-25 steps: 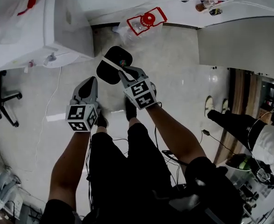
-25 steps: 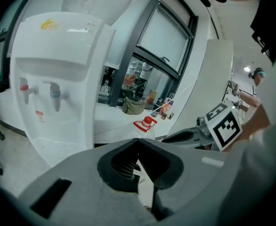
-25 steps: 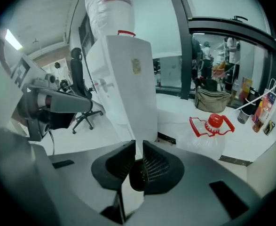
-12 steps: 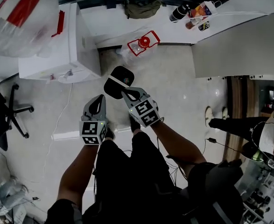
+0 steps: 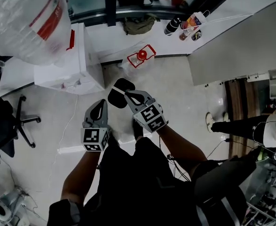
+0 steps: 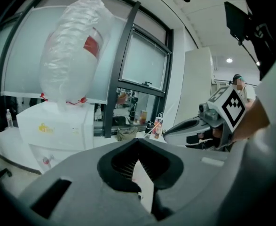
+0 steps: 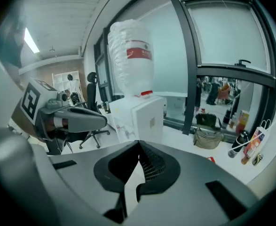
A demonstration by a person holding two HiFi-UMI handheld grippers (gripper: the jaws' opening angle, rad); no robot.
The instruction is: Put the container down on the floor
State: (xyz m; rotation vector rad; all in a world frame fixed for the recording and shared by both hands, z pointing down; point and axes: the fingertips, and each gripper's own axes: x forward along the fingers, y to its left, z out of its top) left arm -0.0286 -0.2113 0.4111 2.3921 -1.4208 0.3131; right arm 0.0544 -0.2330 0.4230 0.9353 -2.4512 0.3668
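- Jug [image 5: 32, 20]: wrapped in clear film, red label. It stands on the cabinet [image 5: 67, 67] at the far-left edge of the floor [image 5: 175, 93].
- Chair [image 5: 15, 126]: black, on castors, at the floor's left edge.
- Left gripper [image 5: 100, 103]: jaws clenched tip to tip, nothing between them. It is held above the floor, near the cabinet's near corner.
- Container [image 5: 119, 89]: black, with a white strip across it. It lies on the floor toward the far edge, just right of the cabinet. Neither gripper grasps it.
- Right gripper [image 5: 130, 96]: jaws clenched, empty. In the head view its tips show just short of the container.
- Red pack [image 5: 140, 56]: on the floor at its far edge.
- Shoe [image 5: 210, 121]: a person's, near the floor's right edge.
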